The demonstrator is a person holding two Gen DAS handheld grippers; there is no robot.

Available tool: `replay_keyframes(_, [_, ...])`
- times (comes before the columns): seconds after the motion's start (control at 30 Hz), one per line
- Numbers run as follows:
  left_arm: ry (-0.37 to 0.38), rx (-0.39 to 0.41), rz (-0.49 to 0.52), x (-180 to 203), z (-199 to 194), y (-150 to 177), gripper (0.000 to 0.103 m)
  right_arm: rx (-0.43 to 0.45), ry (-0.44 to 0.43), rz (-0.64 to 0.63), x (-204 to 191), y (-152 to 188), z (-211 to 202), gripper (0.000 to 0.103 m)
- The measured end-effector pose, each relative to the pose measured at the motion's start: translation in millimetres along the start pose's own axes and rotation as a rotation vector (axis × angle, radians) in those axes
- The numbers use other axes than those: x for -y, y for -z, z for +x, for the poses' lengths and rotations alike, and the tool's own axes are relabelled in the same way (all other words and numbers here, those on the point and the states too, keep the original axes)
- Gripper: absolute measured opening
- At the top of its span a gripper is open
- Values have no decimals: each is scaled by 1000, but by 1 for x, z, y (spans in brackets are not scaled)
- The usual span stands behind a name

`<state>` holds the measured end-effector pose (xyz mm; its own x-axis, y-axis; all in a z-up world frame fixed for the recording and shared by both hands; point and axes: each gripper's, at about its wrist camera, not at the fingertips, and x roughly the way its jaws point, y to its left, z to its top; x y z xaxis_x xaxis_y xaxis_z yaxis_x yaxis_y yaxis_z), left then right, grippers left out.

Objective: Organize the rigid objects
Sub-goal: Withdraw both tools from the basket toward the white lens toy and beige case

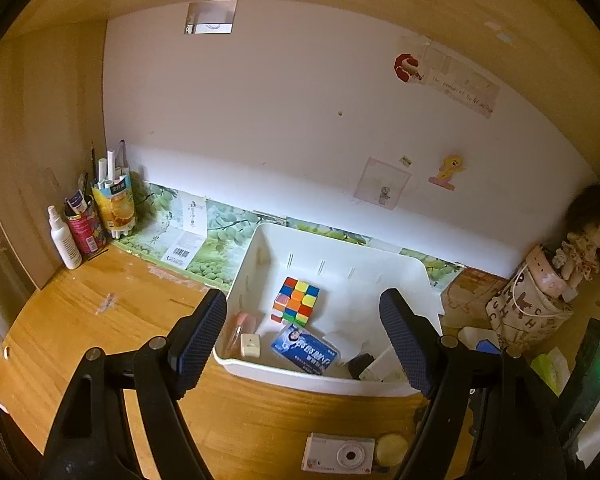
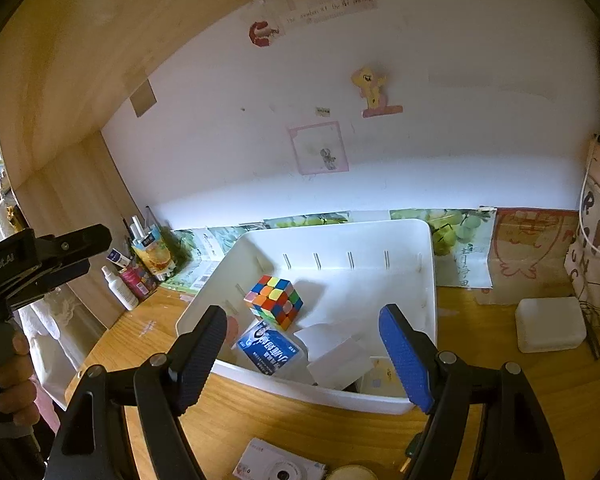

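Both my left tongs and right tongs gape wide and empty above the white plastic bin holding a multicoloured puzzle cube.

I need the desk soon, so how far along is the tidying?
Partly done. The white bin already holds the puzzle cube, a blue packet and other small items. Nothing is in hand: the left gripper and right gripper are open and empty. The small white camera still lies on the desk.
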<state>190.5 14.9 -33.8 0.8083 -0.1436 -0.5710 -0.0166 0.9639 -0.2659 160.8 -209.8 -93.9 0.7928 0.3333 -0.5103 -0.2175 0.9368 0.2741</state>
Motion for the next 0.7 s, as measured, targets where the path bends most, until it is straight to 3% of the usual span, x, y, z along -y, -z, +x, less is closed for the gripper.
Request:
replay_keyframes(0.37, [14, -63, 10, -13, -9, 22, 82, -6, 38, 10, -13, 21, -19, 79])
replay_keyframes(0.7, [138, -137, 50, -21, -15, 35, 82, -20, 95, 51, -35, 47, -37, 79])
